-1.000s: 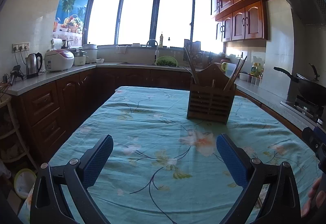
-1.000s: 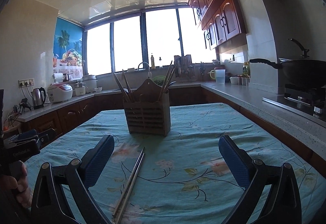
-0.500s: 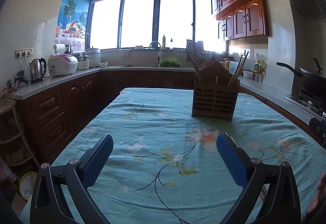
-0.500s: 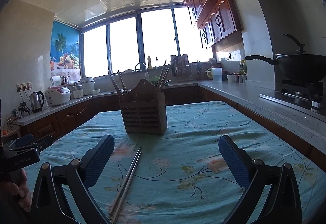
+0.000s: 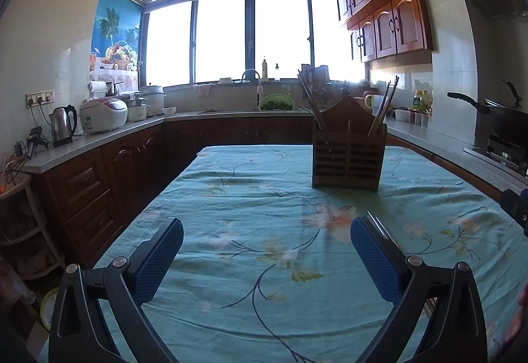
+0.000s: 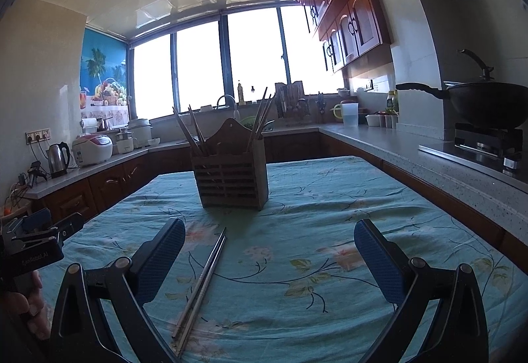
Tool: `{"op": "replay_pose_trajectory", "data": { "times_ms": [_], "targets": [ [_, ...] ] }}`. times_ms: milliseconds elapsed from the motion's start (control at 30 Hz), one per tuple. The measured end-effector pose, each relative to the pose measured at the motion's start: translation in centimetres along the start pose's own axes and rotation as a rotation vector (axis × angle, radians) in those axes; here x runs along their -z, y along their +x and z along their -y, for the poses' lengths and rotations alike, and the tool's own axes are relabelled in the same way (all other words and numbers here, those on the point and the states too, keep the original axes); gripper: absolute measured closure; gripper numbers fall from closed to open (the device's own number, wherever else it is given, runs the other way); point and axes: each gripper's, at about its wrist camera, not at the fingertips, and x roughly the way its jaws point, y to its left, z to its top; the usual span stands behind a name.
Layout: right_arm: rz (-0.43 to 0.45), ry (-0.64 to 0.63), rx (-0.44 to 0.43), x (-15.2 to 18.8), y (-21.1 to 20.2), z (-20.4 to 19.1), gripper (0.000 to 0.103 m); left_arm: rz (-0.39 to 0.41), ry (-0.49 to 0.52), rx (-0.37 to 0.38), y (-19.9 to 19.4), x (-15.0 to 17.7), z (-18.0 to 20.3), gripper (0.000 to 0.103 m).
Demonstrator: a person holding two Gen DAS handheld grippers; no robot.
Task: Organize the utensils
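both grippers hover level over the floral tablecloth (image 6: 330, 198), jaws spread wide, empty: left gripper (image 5: 267, 250), right gripper (image 6: 269, 250). metal chopsticks (image 6: 201, 283) lie between the right fingers, near the wooden chopstick holder (image 6: 231, 178).

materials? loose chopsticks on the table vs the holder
Loose chopsticks: likely metal, probably stainless; grey with a pale sheen along straight thin shafts. Holder: looks like wood or bamboo, brown, matte, slatted front with an arched back; which of the two is unclear.

A teal floral cloth (image 6: 330, 198) covers the desk; a wooden utensil holder (image 6: 231, 178) stands at 12 o'clock, metal chopsticks (image 6: 201, 287) lying at 7 o'clock.
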Motion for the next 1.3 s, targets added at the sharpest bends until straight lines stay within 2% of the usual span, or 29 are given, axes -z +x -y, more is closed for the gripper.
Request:
{"op": "replay_pose_trajectory", "data": {
  "times_ms": [1300],
  "targets": [
    [0.018,-0.021,-0.022,-0.3,-0.2,-1.1,0.000,0.005,0.045,-0.020,-0.1,0.1,1.0,0.001]
  ]
}}
